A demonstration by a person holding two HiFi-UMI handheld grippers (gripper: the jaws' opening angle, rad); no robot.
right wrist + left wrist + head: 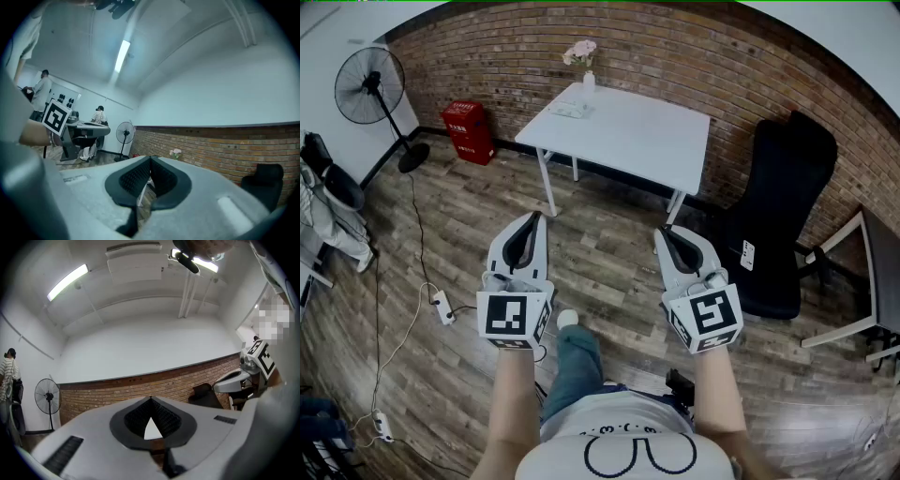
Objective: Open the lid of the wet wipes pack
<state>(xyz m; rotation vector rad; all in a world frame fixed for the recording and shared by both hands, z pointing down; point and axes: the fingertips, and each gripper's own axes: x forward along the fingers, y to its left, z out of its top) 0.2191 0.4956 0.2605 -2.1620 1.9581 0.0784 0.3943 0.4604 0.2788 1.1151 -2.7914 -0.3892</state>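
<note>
1. The left gripper [534,218] is a smooth pale grey plastic shell that tapers to a point. It is fully closed: its black ribbed rubber pads [135,419] meet at the tip with nothing held between them
2. The right gripper [664,232] has the same tapered grey shape and is also closed tight and empty, with its black ribbed pads [132,179] touching at the tip
3. Each gripper carries a cube with black-and-white square markers at its rear. The two are held side by side above the floor, well apart from the table and pointing toward it
4. The flat, pale, rectangular wet wipes pack [569,110] lies near the far left corner of the smooth white rectangular table [637,141], which stands on thin white legs. The pack is just beside a small white vase of pink flowers [584,66], and its lid is too small to make out
5. A rough red brick wall [675,56] stands behind the table, and the floor [609,253] is grey-brown wood-grain planks
6. A black padded office chair [783,206] stands to the table's right, a red boxy container [467,131] sits against the wall to its left, and a black round-caged pedestal fan [370,86] stands further left
</note>
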